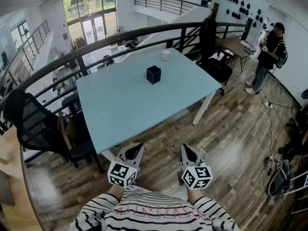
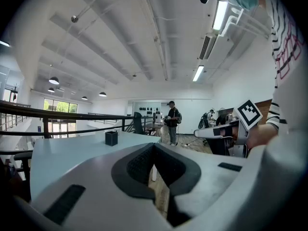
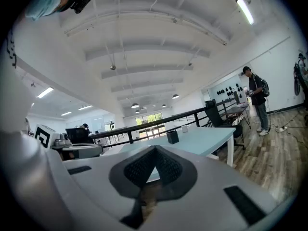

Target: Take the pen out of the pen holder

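Pen holder (image 1: 153, 74), a small black square cup, stands upright on the far half of the pale blue tabletop (image 1: 120, 114), a little right of its middle. What it contains is too small to tell. A white cup (image 1: 165, 55) sits beyond it near the far edge, apart from the pen holder.

The left hand-held gripper (image 1: 136, 149) hangs just off the near edge of the tabletop, over the wooden floor (image 1: 231, 129) and close to the person's striped shirt (image 1: 154, 215). Its jaws are pressed together with nothing between them, and it points roughly level toward the tabletop. The right hand-held gripper (image 1: 186, 150) is near it on the right, also over the floor. Its jaws are likewise closed tight and empty. Both are well apart from the pen holder, with the near stretch of the tabletop between them and it.

A black office chair (image 1: 33, 124) stands at the left side of the tabletop, and a second chair (image 1: 216, 67) stands by its far right corner. A dark railing (image 1: 96, 42) curves along behind the far side. Far to the right, a person in dark clothes (image 1: 268, 57) stands on the floor beside a brown desk (image 1: 236, 46).
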Demonstrator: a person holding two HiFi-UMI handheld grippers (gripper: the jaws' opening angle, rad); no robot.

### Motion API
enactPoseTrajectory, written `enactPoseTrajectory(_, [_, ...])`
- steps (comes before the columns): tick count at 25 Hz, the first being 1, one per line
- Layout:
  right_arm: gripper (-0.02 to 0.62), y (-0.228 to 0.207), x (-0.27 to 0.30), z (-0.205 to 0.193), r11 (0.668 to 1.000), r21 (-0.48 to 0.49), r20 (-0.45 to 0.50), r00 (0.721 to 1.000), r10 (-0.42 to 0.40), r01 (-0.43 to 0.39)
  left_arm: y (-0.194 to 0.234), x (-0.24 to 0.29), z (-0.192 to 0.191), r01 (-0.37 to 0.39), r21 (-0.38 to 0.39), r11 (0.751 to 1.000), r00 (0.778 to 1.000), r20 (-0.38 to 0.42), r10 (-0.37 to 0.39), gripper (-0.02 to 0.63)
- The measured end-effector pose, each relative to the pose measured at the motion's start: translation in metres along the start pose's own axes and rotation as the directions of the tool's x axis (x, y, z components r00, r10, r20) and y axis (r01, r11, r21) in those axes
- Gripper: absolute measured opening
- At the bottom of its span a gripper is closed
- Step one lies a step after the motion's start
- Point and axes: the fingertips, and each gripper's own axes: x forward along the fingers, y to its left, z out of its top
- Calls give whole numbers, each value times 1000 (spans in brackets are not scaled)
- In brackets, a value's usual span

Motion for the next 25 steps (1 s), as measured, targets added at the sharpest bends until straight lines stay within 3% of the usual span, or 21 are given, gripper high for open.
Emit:
enactPoseTrajectory(11, [29, -10, -8, 1, 996, 52, 26, 997, 74, -75, -21, 7, 3, -19, -4, 1000, 999, 35, 19, 26])
enactPoseTrajectory(14, [31, -14, -4, 1, 997, 46, 31, 997, 66, -67, -23, 14, -1, -5, -23, 1000, 1000, 20, 5, 143])
enactPoseTrajectory(17, [38, -20, 3, 0, 997, 57, 36, 998, 51, -53, -20, 24, -5, 4, -29, 1000, 1000, 10, -3, 144])
enactPoseTrajectory(18, [62, -22, 7, 0, 997, 63, 38, 998, 46, -49, -17, 27, -6, 4, -32, 999, 1000, 9, -4, 144])
enactPoseTrajectory(20, [186, -24, 17, 2, 996, 73, 41, 998, 46, -49, -9, 33, -6, 8, -36, 999, 1000, 7, -8, 144])
enactPoseTrajectory(25, [186, -33, 53, 5, 995, 92, 18, 999, 46, -48, 23, 63, -7, 21, -50, 999, 1000, -4, -21, 146])
